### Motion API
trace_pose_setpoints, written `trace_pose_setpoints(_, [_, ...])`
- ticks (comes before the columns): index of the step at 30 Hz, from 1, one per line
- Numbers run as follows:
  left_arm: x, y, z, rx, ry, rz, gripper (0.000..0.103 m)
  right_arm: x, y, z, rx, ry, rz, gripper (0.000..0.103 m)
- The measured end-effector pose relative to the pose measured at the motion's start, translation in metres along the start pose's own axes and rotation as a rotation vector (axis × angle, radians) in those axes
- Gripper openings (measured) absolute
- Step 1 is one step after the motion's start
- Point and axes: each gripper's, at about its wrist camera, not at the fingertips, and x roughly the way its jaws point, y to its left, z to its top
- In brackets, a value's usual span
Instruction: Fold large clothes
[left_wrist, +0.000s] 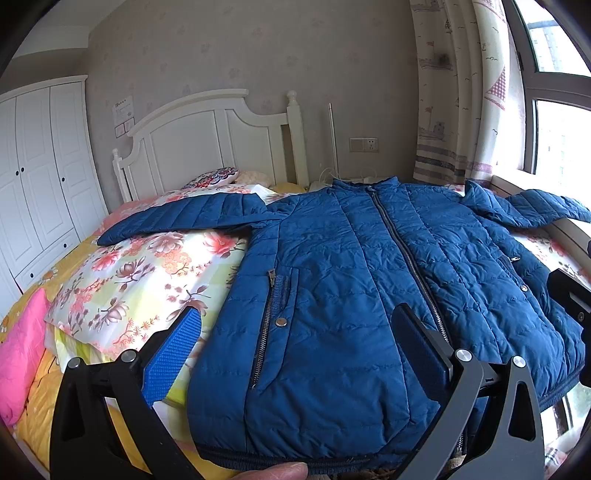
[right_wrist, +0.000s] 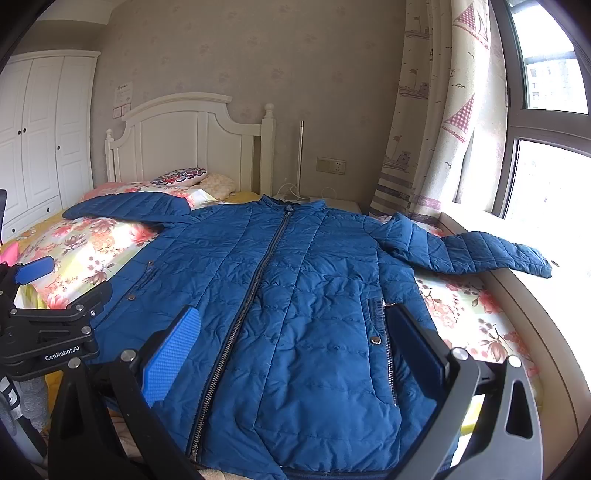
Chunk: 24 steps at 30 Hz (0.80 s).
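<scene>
The blue quilted puffer jacket (left_wrist: 369, 288) lies face up and zipped on the bed, collar toward the white headboard (left_wrist: 207, 136), hem at the near edge, both sleeves spread out sideways. Its left-hand sleeve (left_wrist: 177, 218) rests over the floral duvet (left_wrist: 147, 273); the other sleeve (right_wrist: 480, 254) reaches past the mattress onto the window ledge (right_wrist: 524, 295) beside the curtain (right_wrist: 424, 129).

Both tools hover above the lower half of the jacket with nothing between their fingers. The left gripper (left_wrist: 306, 354) has its jaws spread wide over the pocket zip (left_wrist: 266, 325), and the right gripper (right_wrist: 295, 350) stands equally wide over the opposite front panel; neither pad touches cloth as far as these views tell.

Risks, as I judge them: the padding is thick and slippery, so a shallow pinch could catch only the outer shell and slide off once the jacket is lifted. The sleeve on the ledge hangs over a gap, and pulling the body toward the near edge could drag it down between bed and wall, out of reach. The hem sits right at the mattress edge, so any tug toward the person could spill the whole jacket off. The duvet is bunched beneath the left side; a deep grab there could seize bedding together with the sleeve. The central zipper (right_wrist: 251, 295) stiffens the front, so a fold across it may spring back
</scene>
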Motion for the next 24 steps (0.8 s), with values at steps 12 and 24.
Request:
trace_pose_setpoints(12, [0.0004,0.0014,-0.0008,-0.002,0.002,0.000,0.099,-0.0004,-0.0006,-0.0005,0.002,0.000,0.002,0.101])
trace_pose_setpoints(24, [0.0005,0.0018,-0.0005,-0.002,0.003,-0.001,0.099,0.0000,-0.0011,-0.0007,-0.001,-0.002,0.004,0.101])
